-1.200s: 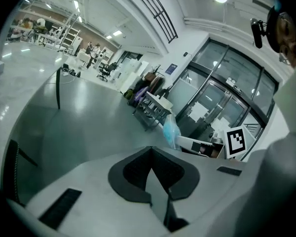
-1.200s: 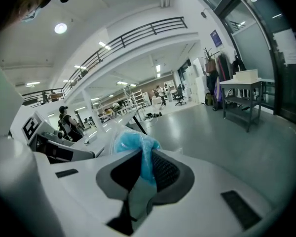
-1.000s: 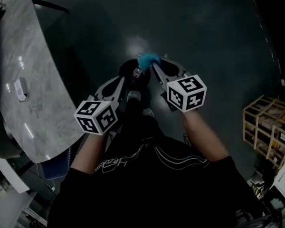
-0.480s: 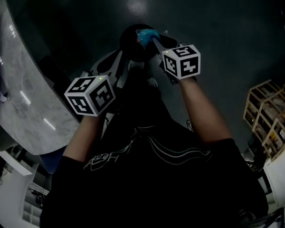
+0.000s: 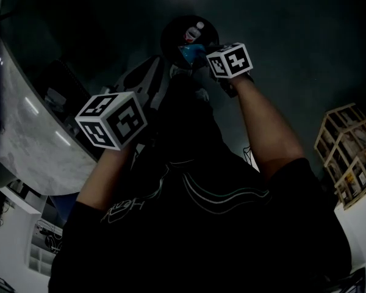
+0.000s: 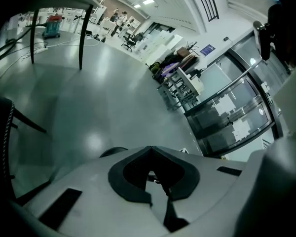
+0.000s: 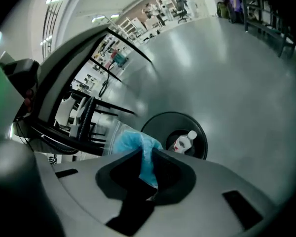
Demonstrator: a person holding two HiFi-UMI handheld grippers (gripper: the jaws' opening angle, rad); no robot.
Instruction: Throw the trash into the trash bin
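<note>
A round black trash bin (image 5: 182, 34) stands on the dark floor in front of the person, with a white plastic bottle (image 5: 195, 29) lying inside it. My right gripper (image 5: 198, 52) is shut on a crumpled blue piece of trash (image 5: 189, 51) and holds it at the bin's near rim. In the right gripper view the blue trash (image 7: 134, 149) sticks out past the jaws, with the bin (image 7: 164, 123) and the bottle (image 7: 184, 141) just beyond. My left gripper (image 5: 158, 66) hangs to the left of the bin. Its jaws (image 6: 150, 152) are shut with nothing in them.
A grey marble table (image 5: 30, 133) curves along the left. A wooden crate (image 5: 348, 157) stands at the right. Black chair and table legs (image 7: 89, 112) stand left of the bin. Metal racks (image 6: 180, 90) and glass doors (image 6: 232, 117) lie further off.
Both grippers have sunk toward the floor. The right one went further and carried the blue trash to the bin's near rim. The bottle in the bin has come into sight.
</note>
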